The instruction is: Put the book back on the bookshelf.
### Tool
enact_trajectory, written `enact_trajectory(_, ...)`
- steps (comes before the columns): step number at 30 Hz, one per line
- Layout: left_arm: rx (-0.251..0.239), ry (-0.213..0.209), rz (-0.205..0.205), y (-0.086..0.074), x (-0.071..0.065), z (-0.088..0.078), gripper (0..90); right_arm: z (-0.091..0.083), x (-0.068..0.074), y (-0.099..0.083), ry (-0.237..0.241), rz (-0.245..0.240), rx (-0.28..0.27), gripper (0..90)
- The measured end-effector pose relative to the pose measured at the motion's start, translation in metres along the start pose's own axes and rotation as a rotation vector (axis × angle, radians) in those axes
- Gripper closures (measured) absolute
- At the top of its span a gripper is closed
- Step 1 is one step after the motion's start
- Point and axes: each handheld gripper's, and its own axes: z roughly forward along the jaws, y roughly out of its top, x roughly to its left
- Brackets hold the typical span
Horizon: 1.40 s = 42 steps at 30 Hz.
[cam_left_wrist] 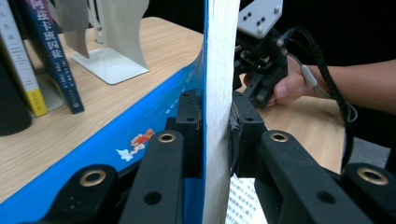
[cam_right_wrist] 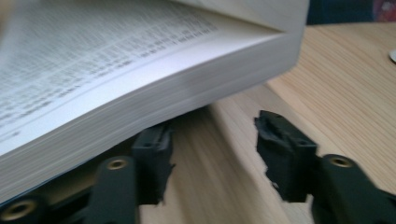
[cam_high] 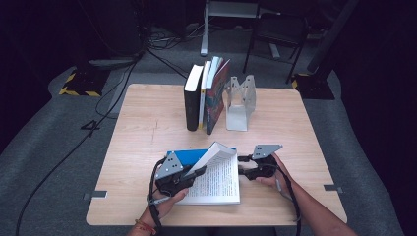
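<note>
Our left gripper (cam_left_wrist: pixel 215 128) is clamped on the front pages and blue cover of the open book (cam_high: pixel 216 179), while our right gripper (cam_right_wrist: pixel 212 154) has its jaws apart beside the book's edge.

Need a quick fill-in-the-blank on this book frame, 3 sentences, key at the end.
1. The left gripper is clamped on the front cover and a wad of pages of the open book, whose cover colour is ____.
2. The right gripper sits at the book's edge with its jaws ____.
3. Beside the upright books at the far side of the table stands a metal ____.

Missing words: blue; open; bookend
</note>
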Motion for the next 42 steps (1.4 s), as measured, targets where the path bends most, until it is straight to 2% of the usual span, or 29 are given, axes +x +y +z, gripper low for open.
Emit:
enact_trajectory(2,-0.008,-0.019,-0.01,0.002,0.002,0.0,76.8,-0.006,0.003,0.004,0.02,0.004,-0.035,58.1)
enact_trajectory(4,-0.037,-0.051,-0.028,0.004,0.004,0.001,76.7,-0.014,0.005,0.01,0.031,0.011,-0.083,63.0)
enact_trajectory(6,-0.06,-0.097,-0.046,0.007,0.007,0.005,76.6,-0.026,0.004,0.015,0.05,0.031,-0.145,63.7)
enact_trajectory(7,-0.063,-0.112,-0.042,0.01,0.007,0.009,76.4,-0.032,0.005,0.019,0.051,0.024,-0.165,63.8)
enact_trajectory(8,-0.059,-0.124,-0.034,0.012,0.006,0.014,76.1,-0.037,0.006,0.023,0.038,0.002,-0.173,63.7)
enact_trajectory(9,-0.059,-0.124,-0.034,0.012,0.006,0.014,75.5,-0.037,0.006,0.023,0.038,0.002,-0.173,63.7)
enact_trajectory(10,-0.031,-0.145,-0.014,0.016,0.004,0.023,75.5,-0.041,0.007,0.026,0.022,-0.022,-0.176,63.7)
enact_trajectory(13,0.016,-0.145,0.005,0.021,-0.001,0.03,73.5,-0.051,0.006,0.03,-0.008,-0.009,-0.215,63.7)
enact_trajectory(15,0.079,-0.106,0.058,0.025,-0.008,0.027,74.2,-0.053,0.006,0.032,-0.013,-0.005,-0.227,63.7)
enact_trajectory(16,0.094,-0.09,0.072,0.026,-0.011,0.024,74.5,-0.053,0.007,0.034,-0.01,-0.006,-0.234,63.7)
enact_trajectory(18,0.093,-0.083,0.075,0.026,-0.011,0.021,75.0,-0.052,0.009,0.036,-0.005,-0.006,-0.245,63.7)
enact_trajectory(20,0.069,-0.087,0.06,0.022,-0.009,0.014,75.1,-0.052,0.013,0.042,-0.002,-0.01,-0.261,63.7)
enact_trajectory(23,0.025,-0.083,0.044,0.012,-0.01,0.003,75.0,-0.052,0.02,0.053,-0.012,-0.051,-0.269,63.7)
enact_trajectory(25,-0.01,-0.082,0.029,0.007,-0.008,-0.006,74.9,-0.05,0.026,0.061,0.001,-0.067,-0.278,63.7)
enact_trajectory(26,-0.01,-0.082,0.029,0.007,-0.008,-0.006,74.8,-0.05,0.028,0.064,0.002,-0.074,-0.283,63.7)
enact_trajectory(30,-0.061,-0.072,0.007,-0.004,-0.005,-0.023,73.9,-0.048,0.038,0.075,0.013,-0.108,-0.297,63.2)
enact_trajectory(34,-0.076,-0.025,0.024,-0.012,-0.008,-0.035,69.9,-0.044,0.048,0.091,0.014,-0.148,-0.299,61.6)
enact_trajectory(36,-0.09,-0.009,0.015,-0.014,-0.008,-0.04,67.3,-0.042,0.053,0.099,0.01,-0.172,-0.295,59.8)
enact_trajectory(39,-0.089,0.003,0.013,-0.017,-0.008,-0.045,63.6,-0.037,0.058,0.109,0.014,-0.189,-0.292,58.3)
enact_trajectory(40,-0.074,0.001,0.0,-0.019,-0.007,-0.047,61.3,-0.036,0.06,0.112,0.011,-0.195,-0.29,56.5)
enact_trajectory(42,-0.078,0.003,-0.007,-0.021,-0.006,-0.049,58.0,-0.031,0.061,0.117,0.019,-0.179,-0.294,52.3)
